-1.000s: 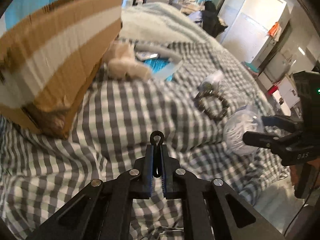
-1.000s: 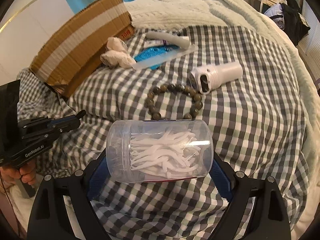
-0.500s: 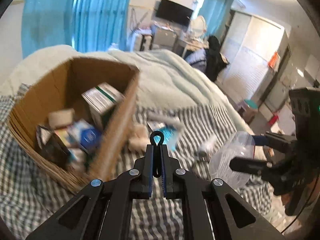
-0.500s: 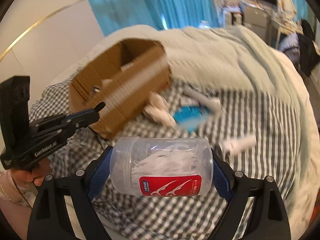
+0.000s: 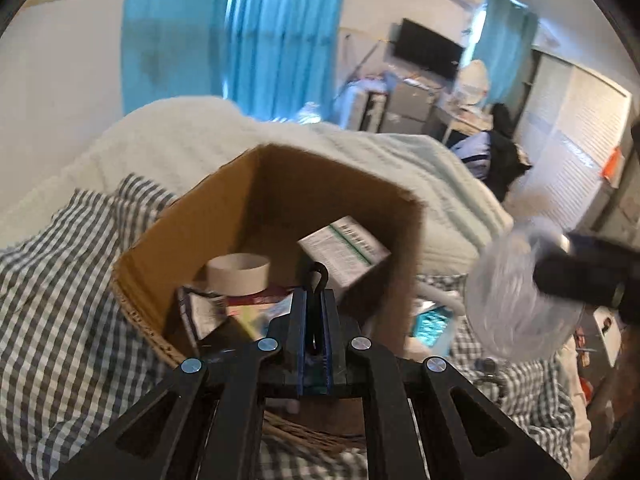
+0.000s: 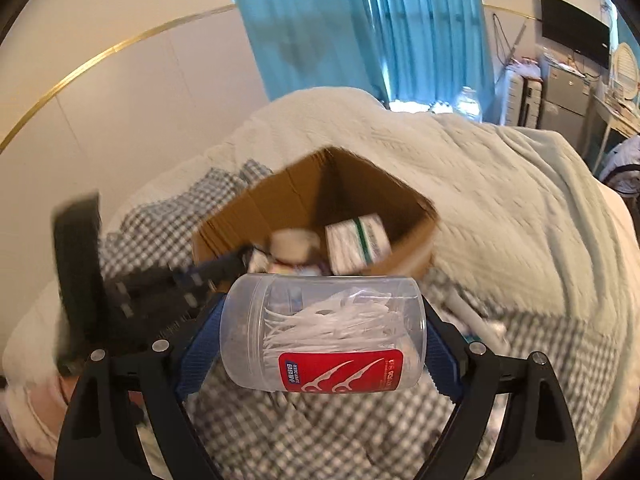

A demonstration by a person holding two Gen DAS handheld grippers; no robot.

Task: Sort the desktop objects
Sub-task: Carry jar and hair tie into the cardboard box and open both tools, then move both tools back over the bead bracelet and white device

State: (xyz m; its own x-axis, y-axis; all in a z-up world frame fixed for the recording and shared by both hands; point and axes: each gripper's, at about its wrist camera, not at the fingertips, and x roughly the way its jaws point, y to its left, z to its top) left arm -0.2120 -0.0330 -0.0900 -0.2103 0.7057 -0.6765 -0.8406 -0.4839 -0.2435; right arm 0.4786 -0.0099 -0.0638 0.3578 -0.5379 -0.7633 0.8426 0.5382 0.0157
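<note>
My right gripper (image 6: 322, 332) is shut on a clear plastic jar of white floss picks (image 6: 324, 332) with a red label, held sideways in the air just in front of an open cardboard box (image 6: 412, 236). The jar also shows blurred at the right of the left wrist view (image 5: 520, 300). My left gripper (image 5: 314, 304) is shut on a small black loop-shaped clip (image 5: 318, 276) and hovers over the near edge of the box (image 5: 276, 184). The box holds a white-and-green carton (image 5: 346, 246), a cardboard tape roll (image 5: 238, 274) and several packets.
The box sits on a bed with a grey checked sheet (image 5: 60, 280) and a pale quilt (image 6: 500, 184) behind it. A blue packet (image 5: 432, 320) and a white tube (image 6: 472, 316) lie right of the box. Blue curtains (image 5: 232, 36) and furniture stand beyond.
Both grippers have risen and moved toward the box. The left gripper now hangs over the box opening. The right gripper has carried the jar up to the box's near side.
</note>
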